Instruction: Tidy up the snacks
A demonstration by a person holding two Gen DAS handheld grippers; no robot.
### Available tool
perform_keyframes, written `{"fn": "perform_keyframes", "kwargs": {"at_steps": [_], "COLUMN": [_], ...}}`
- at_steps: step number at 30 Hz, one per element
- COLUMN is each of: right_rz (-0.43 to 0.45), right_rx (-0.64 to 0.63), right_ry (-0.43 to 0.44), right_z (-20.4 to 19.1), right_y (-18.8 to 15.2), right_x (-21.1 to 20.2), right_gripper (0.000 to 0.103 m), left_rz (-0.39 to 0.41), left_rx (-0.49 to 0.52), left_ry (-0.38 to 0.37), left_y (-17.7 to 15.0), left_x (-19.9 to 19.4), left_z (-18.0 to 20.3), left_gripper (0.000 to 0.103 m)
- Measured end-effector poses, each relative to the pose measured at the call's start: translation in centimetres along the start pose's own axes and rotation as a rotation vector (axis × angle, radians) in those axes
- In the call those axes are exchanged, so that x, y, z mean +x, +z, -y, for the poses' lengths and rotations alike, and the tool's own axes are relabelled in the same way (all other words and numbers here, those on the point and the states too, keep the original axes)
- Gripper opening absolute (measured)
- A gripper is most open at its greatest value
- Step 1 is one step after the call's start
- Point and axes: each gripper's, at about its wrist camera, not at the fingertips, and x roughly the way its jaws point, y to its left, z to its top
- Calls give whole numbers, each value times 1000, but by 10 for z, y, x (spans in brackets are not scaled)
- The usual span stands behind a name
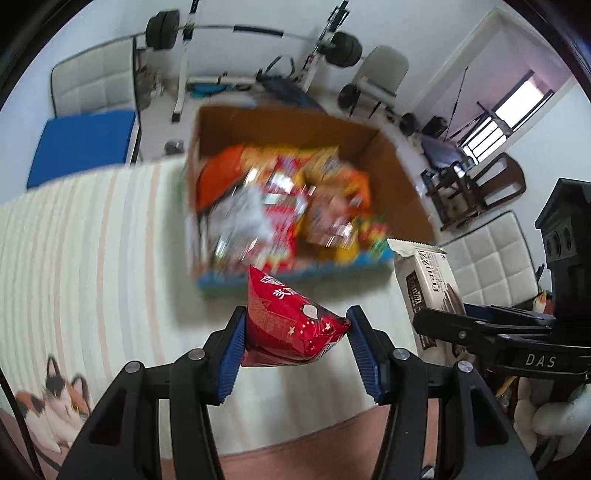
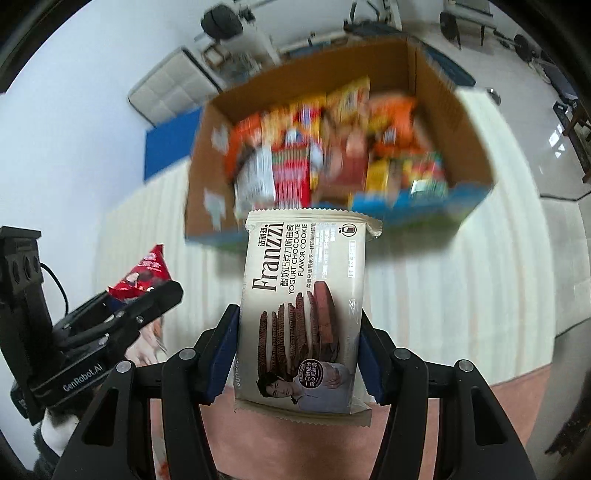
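Gripping one packet apiece, both claws hang above a striped mat, facing an open box of snacks. The left claw (image 1: 295, 332) is closed on a red snack bag (image 1: 291, 325), its blue pads (image 1: 231, 354) pressing the bag's two sides so the bag bulges between them, one sealed end pointing toward the box. The right claw (image 2: 297, 354) clamps a cream cookie packet (image 2: 303, 314) across its width; the packet lies lengthwise along the fingers, printed face up, with its far crimped end nearly level with the box's near wall in the right wrist view. The two claws sit close beside each other but apart, each visible at the edge of the other's camera.

Beneath them the striped mat (image 1: 92, 240) covers the surface, with a cat picture (image 1: 55, 398) printed at its near left corner. Just beyond the held packets stands the cardboard box (image 2: 424, 62), flaps up, already crowded with orange, yellow and red packs; these are blurred, so single items cannot be told apart.

Judging by this, the step in hand is carrying both packets to the box, with the drop-in still to come. The next move calls for lifting each packet over the near wall, finding a gap among the packed snacks, and letting go one at a time so the claws do not knock together.

Farther off are a barbell rack (image 1: 240, 33), white padded chairs and a doorway.
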Motion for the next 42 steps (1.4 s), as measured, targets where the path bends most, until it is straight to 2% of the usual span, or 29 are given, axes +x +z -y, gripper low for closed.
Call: {"fn": "perform_keyframes", "kwargs": {"at_steps": [4, 7, 11, 17, 19, 20, 21, 22, 23, 24, 28, 30, 32, 36, 42], "right_rz": [65, 73, 45, -4, -30, -39, -74, -97, -102, -104, -123, -126, -124, -118, -92], "right_rx": [-13, -10, 12, -4, 13, 22, 35, 44, 50, 51, 26, 11, -2, -28, -38], "right_ry": [-59, -115, -137, -190, -180, -173, -171, -183, -190, -192, -219, -238, -253, -298, -309], "right_z": [15, 36, 54, 71, 79, 82, 87, 91, 93, 94, 95, 95, 93, 91, 88], "right_y": [48, 86, 119, 153, 163, 165, 170, 172, 174, 174, 169, 167, 165, 156, 142], "right_x": [-22, -20, -4, 29, 45, 49, 60, 67, 69, 71, 72, 73, 72, 68, 53], "right_gripper": [61, 61, 61, 61, 63, 64, 77, 86, 94, 94, 94, 94, 95, 96, 96], "left_rz": [0, -48, -124, -225, -260, -273, -285, -293, -297, -296, -257, -255, -255, -239, -169], "left_rx": [-16, -36, -93, -157, -169, -178, -191, -200, -199, -200, -211, -207, -196, -159, -137], "left_ry": [-8, 8, 20, 15, 20, 14, 3, 3, 21, 25, 25, 34, 42, 105, 192], "left_y": [42, 68, 89, 105, 108, 109, 110, 111, 112, 114, 119, 120, 120, 119, 112], "left_x": [9, 39, 82, 123, 133, 137, 140, 143, 144, 145, 137, 135, 132, 123, 105], "left_z": [16, 16, 5, -7, -9, -10, -12, -13, -13, -14, -16, -15, -13, -7, 0], "left_gripper": [52, 52, 52, 53, 54, 54, 56, 59, 72, 81, 83, 95, 96, 96, 96]}}
